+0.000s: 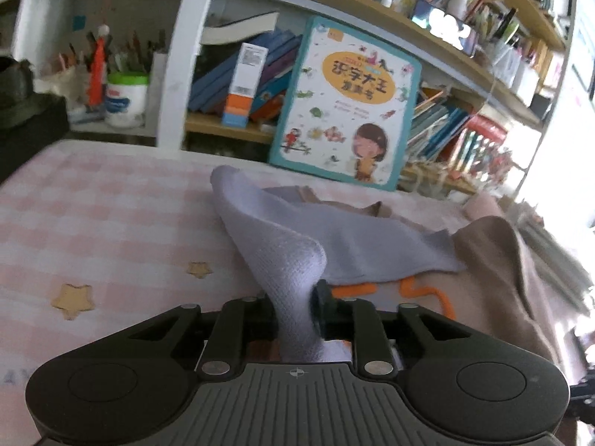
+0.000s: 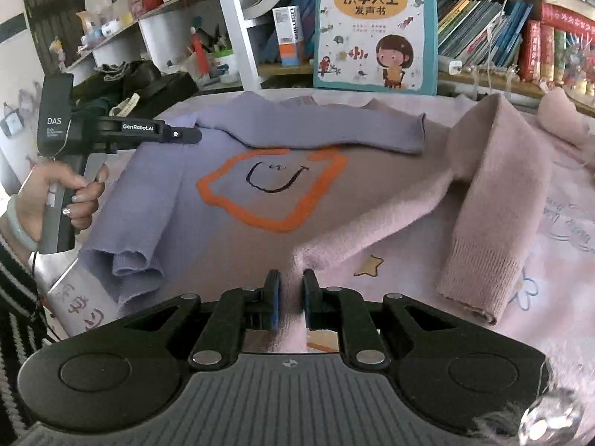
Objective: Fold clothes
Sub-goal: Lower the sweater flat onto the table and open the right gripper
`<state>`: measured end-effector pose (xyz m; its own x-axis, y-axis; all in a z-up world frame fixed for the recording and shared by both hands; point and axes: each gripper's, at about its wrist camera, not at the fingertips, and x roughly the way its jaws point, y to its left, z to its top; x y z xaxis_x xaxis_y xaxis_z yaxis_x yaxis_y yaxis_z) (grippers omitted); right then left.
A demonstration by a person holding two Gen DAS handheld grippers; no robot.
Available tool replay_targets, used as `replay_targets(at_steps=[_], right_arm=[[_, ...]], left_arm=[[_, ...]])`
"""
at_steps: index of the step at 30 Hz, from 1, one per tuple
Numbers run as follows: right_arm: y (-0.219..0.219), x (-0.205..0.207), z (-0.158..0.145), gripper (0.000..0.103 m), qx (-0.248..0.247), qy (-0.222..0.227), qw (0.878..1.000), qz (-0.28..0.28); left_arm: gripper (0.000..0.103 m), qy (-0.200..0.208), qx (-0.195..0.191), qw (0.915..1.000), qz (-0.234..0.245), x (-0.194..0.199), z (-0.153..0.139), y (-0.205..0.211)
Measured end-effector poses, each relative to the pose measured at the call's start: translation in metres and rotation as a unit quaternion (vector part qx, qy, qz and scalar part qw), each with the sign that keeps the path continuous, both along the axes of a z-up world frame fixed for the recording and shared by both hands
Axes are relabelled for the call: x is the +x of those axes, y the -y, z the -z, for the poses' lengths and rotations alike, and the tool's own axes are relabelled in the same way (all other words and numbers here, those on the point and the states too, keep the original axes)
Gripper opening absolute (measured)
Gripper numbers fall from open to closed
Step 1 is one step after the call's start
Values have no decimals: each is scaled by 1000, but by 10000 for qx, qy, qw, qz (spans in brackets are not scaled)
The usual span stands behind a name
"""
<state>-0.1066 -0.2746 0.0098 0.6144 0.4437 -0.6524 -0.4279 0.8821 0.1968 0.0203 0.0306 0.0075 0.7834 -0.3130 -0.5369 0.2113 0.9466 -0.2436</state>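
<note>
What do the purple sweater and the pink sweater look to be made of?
Purple sweater: a fine, smooth knit, maybe cotton blend; small even stitches show where the left gripper pinches it, and the finish is matte. Pink sweater: a fuzzy, brushed knit, perhaps wool or acrylic; soft halo along its edges, ribbed cuff. The fibre of either cannot be told for sure.

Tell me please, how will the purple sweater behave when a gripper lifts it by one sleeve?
The purple sweater looks thin and floppy: its sleeve already bends and drapes where the left gripper pinches it. It probably weighs little, yet the body would likely drag and unfold behind. The knit seems unlikely to slip from the pads.
</note>
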Motion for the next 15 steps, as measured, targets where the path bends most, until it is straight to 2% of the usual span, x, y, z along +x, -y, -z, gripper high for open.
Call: replay_targets(at_steps=[1,5,6,8,11,13,15], right_arm=[[1,1,-4,16,22,55,10000,-9],[12,6,-22,30,-20,426,9991,-9],[15,9,-27,36,-63,558,9984,9],[20,16,-36,45,-234,910,9955,106],[23,30,-49,45,-462,1480,9874,303],[27,41,-53,45,-302,1701,9843,355],[26,55,-52,45,-93,1724,9845,311]], left_arm=[[25,7,83,10000,-13,-2,0,-2],[52,68,637,9978,-180,-13,-1,-5],[56,93,751,9969,-221,-15,-2,-6],[57,87,857,9958,-308,-18,-3,-11],[57,107,814,9952,-532,-24,-6,-20],[57,176,763,9945,-691,-27,-10,-24],[57,295,672,9946,-734,-29,-15,-23]])
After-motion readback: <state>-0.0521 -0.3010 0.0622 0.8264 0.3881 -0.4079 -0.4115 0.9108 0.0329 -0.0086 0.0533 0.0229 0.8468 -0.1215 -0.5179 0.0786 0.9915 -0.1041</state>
